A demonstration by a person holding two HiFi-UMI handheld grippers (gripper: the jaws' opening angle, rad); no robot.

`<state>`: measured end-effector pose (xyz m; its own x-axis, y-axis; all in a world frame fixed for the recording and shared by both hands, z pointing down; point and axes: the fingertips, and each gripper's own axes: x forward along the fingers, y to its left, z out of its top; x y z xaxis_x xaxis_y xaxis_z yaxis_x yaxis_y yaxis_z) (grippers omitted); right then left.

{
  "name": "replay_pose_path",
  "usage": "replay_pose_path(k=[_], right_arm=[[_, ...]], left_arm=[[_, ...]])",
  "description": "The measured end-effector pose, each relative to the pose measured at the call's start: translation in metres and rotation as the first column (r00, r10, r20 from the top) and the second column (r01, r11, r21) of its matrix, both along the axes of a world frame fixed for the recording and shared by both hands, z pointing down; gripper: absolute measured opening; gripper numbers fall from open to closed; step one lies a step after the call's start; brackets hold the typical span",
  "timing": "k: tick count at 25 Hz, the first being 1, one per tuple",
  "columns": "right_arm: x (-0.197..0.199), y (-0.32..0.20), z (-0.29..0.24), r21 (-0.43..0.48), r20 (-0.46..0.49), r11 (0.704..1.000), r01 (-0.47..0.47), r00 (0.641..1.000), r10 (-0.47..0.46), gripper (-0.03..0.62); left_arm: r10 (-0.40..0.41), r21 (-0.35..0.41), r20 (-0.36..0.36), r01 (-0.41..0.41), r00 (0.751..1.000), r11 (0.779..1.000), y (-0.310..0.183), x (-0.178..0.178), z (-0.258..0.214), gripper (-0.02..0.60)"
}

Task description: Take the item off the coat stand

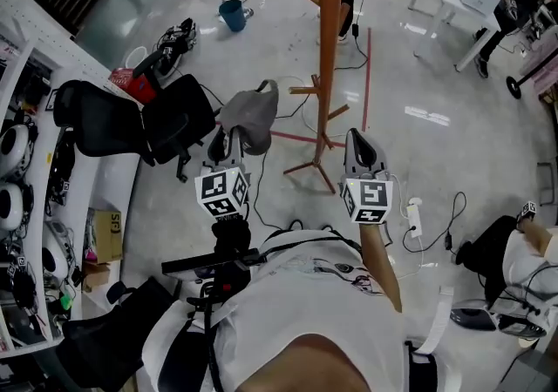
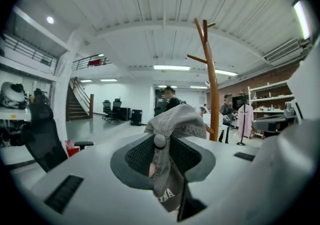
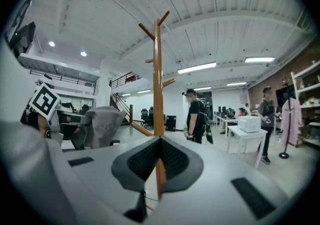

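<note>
Left gripper (image 1: 228, 136), jaws closed part-way on the grey cap (image 1: 253, 110), with a fold of its fabric pinched between the pads. In the left gripper view the crown bulged up and beyond the tips, and a lettered part hung down on the near side. The cap was off the coat stand (image 1: 330, 42) and touched none of its pegs. It lay to the left of the upright pole and clear of it, so the stand's long axis ran vertically to the right of the held item. Any further move away would therefore run leftward or nearward.

Right gripper (image 1: 359, 142), jaws together with nothing between them. It was aimed at the pole and, in the head view, sat nearer to the stand's foot than the left gripper did.

A teal bucket (image 1: 233, 14) stood on the floor (image 1: 418, 77), far and to the left of the stand. Its contents could not be made out.
</note>
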<state>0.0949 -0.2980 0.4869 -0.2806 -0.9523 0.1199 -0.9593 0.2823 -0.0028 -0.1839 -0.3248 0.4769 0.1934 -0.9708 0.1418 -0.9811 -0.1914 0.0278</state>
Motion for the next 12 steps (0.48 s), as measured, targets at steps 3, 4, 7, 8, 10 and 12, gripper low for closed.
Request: replay_pose_path(k=[3, 4, 7, 8, 10, 12], right_arm=[[0.007, -0.003, -0.013, 0.033, 0.011, 0.999, -0.014, 1.000, 0.014, 0.005], [0.008, -0.004, -0.016, 0.042, 0.013, 0.999, -0.017, 1.000, 0.016, 0.005], [0.011, -0.006, -0.027, 0.065, 0.018, 0.998, -0.021, 1.000, 0.020, 0.005], [0.012, -0.007, -0.031, 0.072, 0.020, 0.997, -0.022, 1.000, 0.021, 0.005], [0.016, -0.008, -0.039, 0.087, 0.021, 0.996, -0.031, 0.999, 0.029, 0.005], [0.023, -0.008, -0.047, 0.101, 0.024, 0.994, -0.048, 0.999, 0.046, 0.005]], left_arm=[[-0.097, 0.038, -0.037, 0.099, 0.995, 0.994, 0.007, 0.000, -0.011, 0.103], [-0.129, 0.054, -0.049, 0.131, 0.990, 0.990, 0.008, 0.001, -0.017, 0.103], [-0.207, 0.112, -0.078, 0.215, 0.975, 0.970, 0.011, 0.003, -0.038, 0.103], [-0.222, 0.130, -0.085, 0.232, 0.971, 0.964, 0.011, 0.005, -0.046, 0.103], [-0.239, 0.154, -0.096, 0.251, 0.966, 0.955, 0.010, 0.012, -0.058, 0.103], [-0.239, 0.161, -0.102, 0.253, 0.966, 0.954, 0.007, 0.021, -0.062, 0.103]])
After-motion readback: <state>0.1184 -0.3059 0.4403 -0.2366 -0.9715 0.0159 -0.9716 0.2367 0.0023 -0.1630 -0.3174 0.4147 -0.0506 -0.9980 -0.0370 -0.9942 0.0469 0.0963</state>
